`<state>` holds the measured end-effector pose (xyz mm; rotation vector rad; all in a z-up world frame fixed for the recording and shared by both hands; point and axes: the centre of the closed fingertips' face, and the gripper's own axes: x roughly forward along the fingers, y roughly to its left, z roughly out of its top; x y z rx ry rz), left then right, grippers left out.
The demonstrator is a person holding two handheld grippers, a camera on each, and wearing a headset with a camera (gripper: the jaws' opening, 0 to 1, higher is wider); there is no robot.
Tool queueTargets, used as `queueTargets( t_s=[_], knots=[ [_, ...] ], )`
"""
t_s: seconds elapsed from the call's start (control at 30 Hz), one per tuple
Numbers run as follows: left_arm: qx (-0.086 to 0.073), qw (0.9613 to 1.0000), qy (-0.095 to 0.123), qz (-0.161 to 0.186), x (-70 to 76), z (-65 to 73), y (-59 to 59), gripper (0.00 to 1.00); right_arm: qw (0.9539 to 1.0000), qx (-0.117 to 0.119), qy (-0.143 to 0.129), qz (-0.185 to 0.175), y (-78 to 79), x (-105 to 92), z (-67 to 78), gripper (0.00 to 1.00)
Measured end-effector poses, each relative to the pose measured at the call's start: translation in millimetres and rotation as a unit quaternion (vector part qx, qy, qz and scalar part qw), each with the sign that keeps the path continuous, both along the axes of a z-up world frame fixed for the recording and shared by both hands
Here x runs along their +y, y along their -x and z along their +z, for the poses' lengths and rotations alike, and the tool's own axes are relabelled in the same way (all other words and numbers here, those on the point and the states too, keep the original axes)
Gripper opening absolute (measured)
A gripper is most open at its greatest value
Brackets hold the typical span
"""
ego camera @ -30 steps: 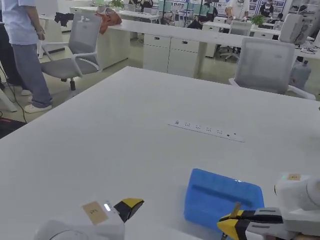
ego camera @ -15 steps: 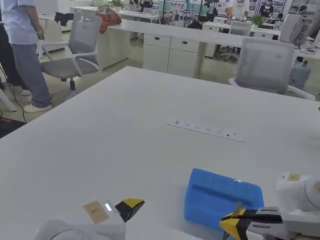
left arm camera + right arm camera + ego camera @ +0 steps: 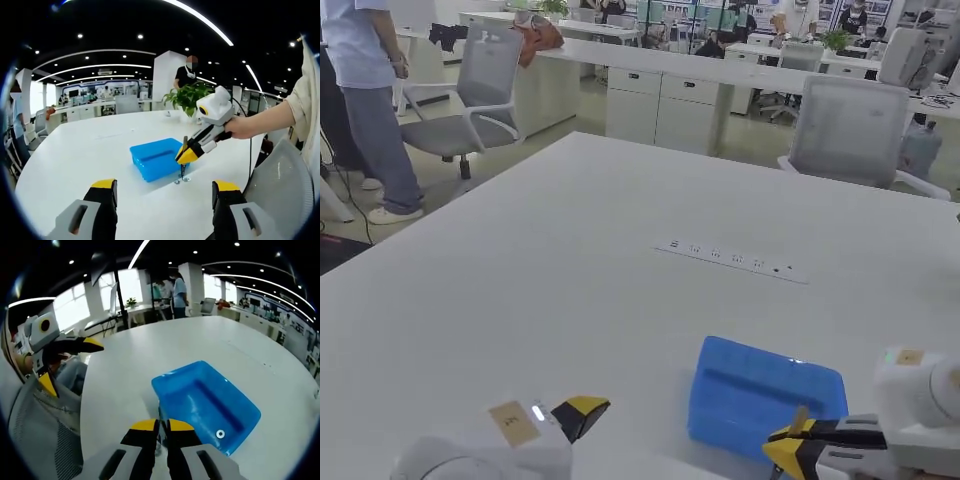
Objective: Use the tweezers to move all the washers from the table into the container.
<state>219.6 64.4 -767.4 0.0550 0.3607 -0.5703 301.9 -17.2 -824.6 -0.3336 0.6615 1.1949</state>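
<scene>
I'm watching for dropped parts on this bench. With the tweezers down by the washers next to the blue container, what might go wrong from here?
1. The washers lie flat on the table, close beside the blue container, so the tweezers in the right gripper may slip off one or flick it away.
2. The left gripper hangs open, apart from the container; a knock from the tweezers could probably shift it.

The left gripper [image 3: 165, 186] sits low over the table's near edge, its jaws spread wide with nothing between them. The right gripper [image 3: 161, 426] tilts downward, jaws pinched together on the tweezers [image 3: 183, 169], with a hand [image 3: 236, 128] wrapped around its body.
</scene>
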Motion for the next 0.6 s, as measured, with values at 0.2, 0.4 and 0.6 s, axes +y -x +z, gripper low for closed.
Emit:
queueTargets(
  t_s=[0.2, 0.4, 0.6],
  knots=[
    [-0.001, 1.0000, 0.003, 0.002, 0.3, 0.9, -0.4, 0.79, 0.9997, -0.018, -0.013, -0.004, 4.4, 0.0, -0.4, 0.03],
    [-0.003, 1.0000, 0.001, 0.000, -0.6, 1.6, -0.7, 0.80, 0.9982, -0.032, -0.038, -0.035, 4.2, -5.8, 1.0, 0.02],
    [0.006, 0.9999, -0.007, -0.012, -5.4, -2.8, 1.0, 0.80, 0.9940, -0.016, -0.071, -0.082, -2.3, -11.7, 2.4, 0.02]
  ],
)
